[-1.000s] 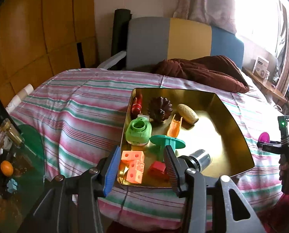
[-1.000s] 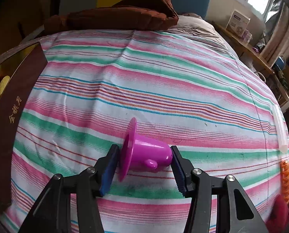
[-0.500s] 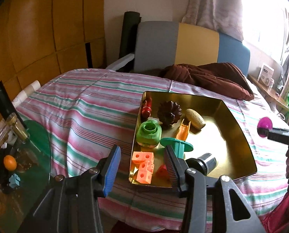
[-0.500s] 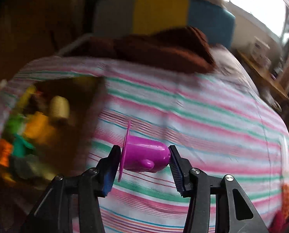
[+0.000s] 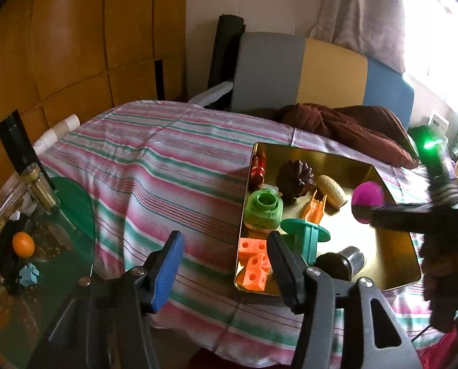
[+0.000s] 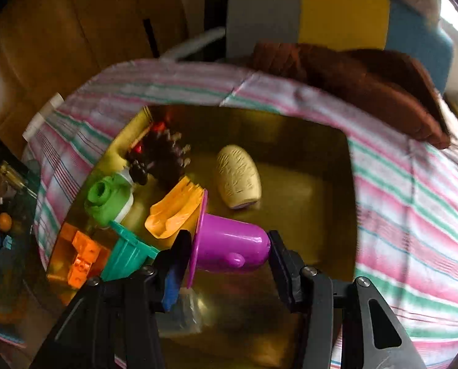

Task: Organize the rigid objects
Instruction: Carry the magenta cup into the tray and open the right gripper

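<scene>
Right claw (image 6: 227, 247) points steeply down over the gold tray (image 6: 336, 141) on the striped bed (image 6: 413, 215), its pads clamped on the flat rim and the rounded end of a purple cup (image 6: 232, 244) that lies sideways between them. Left claw (image 5: 222, 263) hangs lower by the bed's near edge, tilted down toward the tray's near left corner; its jaws are opening, with nothing between them.

A second ago the right claw held the same cup over bare bedspread well to the right of the tray; now it has swung across and hangs above the tray's middle, beside the orange scoop (image 6: 175, 212) and the cream oval piece (image 6: 238, 178). The left claw has shifted a little sideways and its jaws stand wider than before.

In the right wrist view the tray's contents are smeared by motion blur, so the dark spiky piece (image 6: 161, 160) and the orange blocks (image 6: 81, 258) are hard to read. From the left wrist view the cup (image 5: 367, 200) shows only as a pink disc, and the hand (image 5: 444, 276) holding the right claw is dark, blurred and cut off at the frame's edge.
</scene>
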The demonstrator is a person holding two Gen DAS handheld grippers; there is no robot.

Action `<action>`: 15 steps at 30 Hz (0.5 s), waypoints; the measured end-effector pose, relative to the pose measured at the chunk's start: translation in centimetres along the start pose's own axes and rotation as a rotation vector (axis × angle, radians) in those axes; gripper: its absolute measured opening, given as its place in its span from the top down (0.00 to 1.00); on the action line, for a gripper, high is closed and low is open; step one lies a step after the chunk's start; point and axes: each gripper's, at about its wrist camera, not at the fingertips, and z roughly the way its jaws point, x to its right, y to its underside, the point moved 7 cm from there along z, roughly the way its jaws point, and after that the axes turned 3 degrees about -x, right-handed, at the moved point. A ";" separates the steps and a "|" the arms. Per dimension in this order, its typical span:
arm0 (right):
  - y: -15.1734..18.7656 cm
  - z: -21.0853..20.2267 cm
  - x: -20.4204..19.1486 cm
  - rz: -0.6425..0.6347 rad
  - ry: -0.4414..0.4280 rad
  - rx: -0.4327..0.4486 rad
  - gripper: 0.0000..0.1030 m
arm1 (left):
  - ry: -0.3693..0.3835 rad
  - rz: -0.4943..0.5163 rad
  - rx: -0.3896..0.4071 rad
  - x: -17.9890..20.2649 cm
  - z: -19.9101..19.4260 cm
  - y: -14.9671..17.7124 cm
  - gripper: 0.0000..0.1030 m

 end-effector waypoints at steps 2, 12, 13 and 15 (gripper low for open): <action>0.2 1.6 -0.5 -0.005 0.025 -0.041 0.50 | -0.013 0.000 0.000 0.0 0.1 -0.1 0.42; 1.1 3.0 0.1 0.035 0.027 -0.054 0.33 | -0.017 -0.007 -0.017 0.6 0.3 -0.3 0.41; 1.1 2.6 0.2 0.041 0.024 -0.040 0.32 | -0.016 -0.008 -0.011 0.7 0.1 -0.4 0.41; 1.2 1.7 0.4 0.049 0.014 -0.003 0.32 | -0.016 -0.010 0.002 0.7 -0.2 -0.6 0.41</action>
